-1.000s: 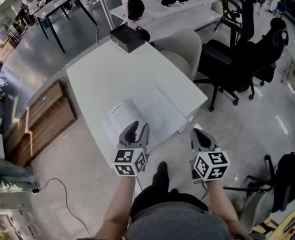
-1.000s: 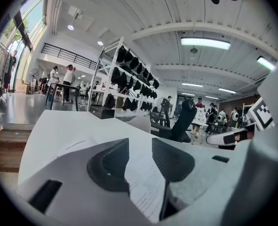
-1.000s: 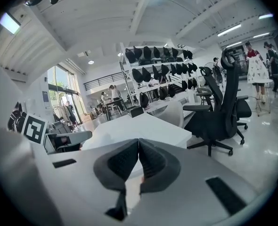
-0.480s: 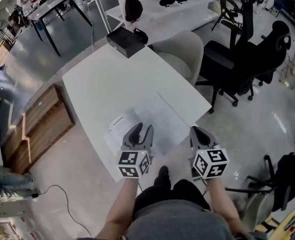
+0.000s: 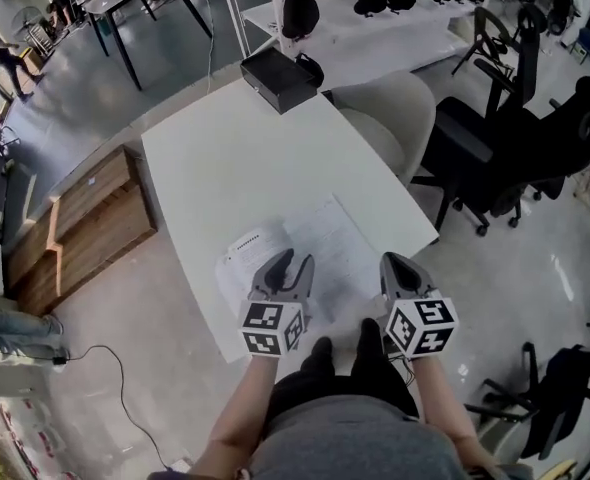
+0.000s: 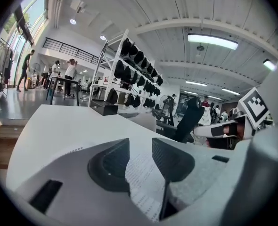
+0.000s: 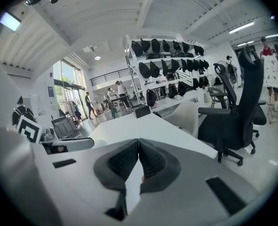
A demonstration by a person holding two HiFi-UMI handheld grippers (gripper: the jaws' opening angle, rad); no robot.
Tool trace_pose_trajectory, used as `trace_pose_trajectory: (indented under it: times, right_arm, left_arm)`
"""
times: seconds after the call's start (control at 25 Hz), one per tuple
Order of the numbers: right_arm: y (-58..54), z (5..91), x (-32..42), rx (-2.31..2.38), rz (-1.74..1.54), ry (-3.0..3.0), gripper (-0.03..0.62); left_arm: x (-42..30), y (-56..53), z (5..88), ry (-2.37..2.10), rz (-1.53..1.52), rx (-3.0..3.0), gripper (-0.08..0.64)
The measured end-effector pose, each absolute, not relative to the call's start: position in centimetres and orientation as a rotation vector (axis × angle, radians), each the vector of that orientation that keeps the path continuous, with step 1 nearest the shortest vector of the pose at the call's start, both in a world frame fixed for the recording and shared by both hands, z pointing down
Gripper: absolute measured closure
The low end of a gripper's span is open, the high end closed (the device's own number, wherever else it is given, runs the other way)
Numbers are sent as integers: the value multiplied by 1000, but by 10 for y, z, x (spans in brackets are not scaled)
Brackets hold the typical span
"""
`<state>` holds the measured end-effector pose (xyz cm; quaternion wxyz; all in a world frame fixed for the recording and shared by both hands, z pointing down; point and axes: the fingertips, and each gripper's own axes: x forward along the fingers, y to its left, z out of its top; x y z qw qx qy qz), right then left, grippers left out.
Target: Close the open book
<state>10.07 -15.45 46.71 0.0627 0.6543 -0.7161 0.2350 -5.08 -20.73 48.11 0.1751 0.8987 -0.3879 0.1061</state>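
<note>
While the white-paged open book [image 5: 310, 238] lies flat at the near edge of the white table [image 5: 225, 158], left gripper [image 5: 293, 261] hovers over it, jaws parted, empty; right gripper [image 5: 395, 266] clenched on nothing. Risk: nipping one sheet creases it; a shove slides the book off.

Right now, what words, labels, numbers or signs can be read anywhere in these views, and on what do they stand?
No text can be read in any view.
open book: printed lines on both pages, too small and blurred to read.
left marker cube and right marker cube: black-and-white square patterns only, no letters or numbers.
black box: no label shows.
</note>
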Motion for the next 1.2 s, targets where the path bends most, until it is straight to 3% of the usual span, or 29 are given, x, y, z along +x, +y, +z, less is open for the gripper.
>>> trace_pose_trajectory:
  times: [0.72, 1.2]
  right_arm:
    - [-209, 493, 72, 1361, 755, -2445, 588]
    - [-196, 506, 21, 962, 703, -2533, 588]
  left_arm:
    - [-97, -202, 480, -1632, 195, 2185, 420]
    - [-154, -117, 506, -1950, 123, 1778, 420]
